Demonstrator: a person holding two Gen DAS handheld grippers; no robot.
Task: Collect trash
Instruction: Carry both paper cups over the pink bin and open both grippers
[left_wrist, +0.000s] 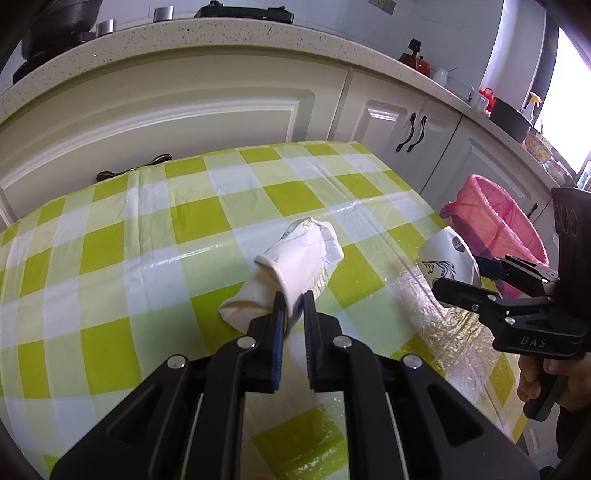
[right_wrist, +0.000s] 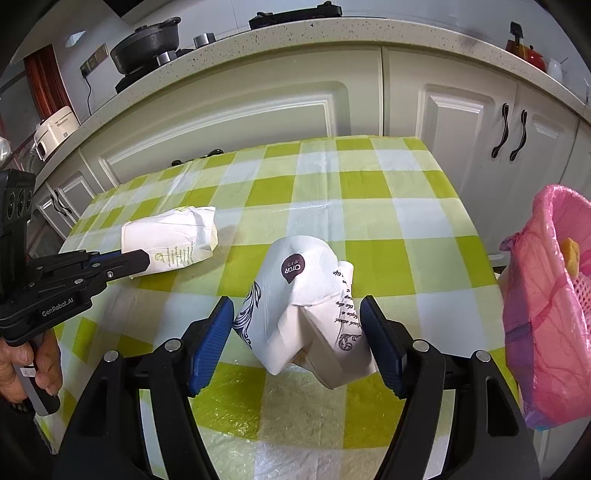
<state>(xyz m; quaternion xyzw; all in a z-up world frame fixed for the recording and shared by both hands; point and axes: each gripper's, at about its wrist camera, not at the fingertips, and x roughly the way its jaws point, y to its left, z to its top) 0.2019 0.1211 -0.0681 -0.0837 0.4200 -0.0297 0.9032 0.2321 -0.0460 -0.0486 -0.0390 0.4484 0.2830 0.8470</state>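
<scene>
On my far left, the left gripper (left_wrist: 294, 310) has its two blue-padded fingers drawn close together on the near edge of a crushed white paper cup with green print (left_wrist: 295, 262). That cup lies on its side in the left half of the green-and-white checked tablecloth (left_wrist: 147, 229), its flattened mouth toward me. From the right wrist view I see the same gripper (right_wrist: 142, 260) reaching in from the left, its tips touching the cup (right_wrist: 173, 236); I cannot tell from that angle how firmly it bites.

Toward the middle of the table stands my second piece of trash, a crumpled white paper cup with dark lettering (right_wrist: 306, 310), tilted and caved in on one side. My right gripper (right_wrist: 299, 343) frames it with fingers spread wide, one blue pad (right_wrist: 212, 343) just beside the cup's left flank and the other just off its right, neither pad clearly pressing the paper. In the left wrist view that gripper (left_wrist: 460, 278) comes in from the right edge, held by my right hand (left_wrist: 554, 380), with the lettered cup (left_wrist: 448, 262) between its fingers.

At the far right, off the table's edge, sits the pink-lined bin (right_wrist: 546, 314), a yellow scrap (right_wrist: 572, 254) already inside. White kitchen cabinets (right_wrist: 258, 110) run behind the table.
</scene>
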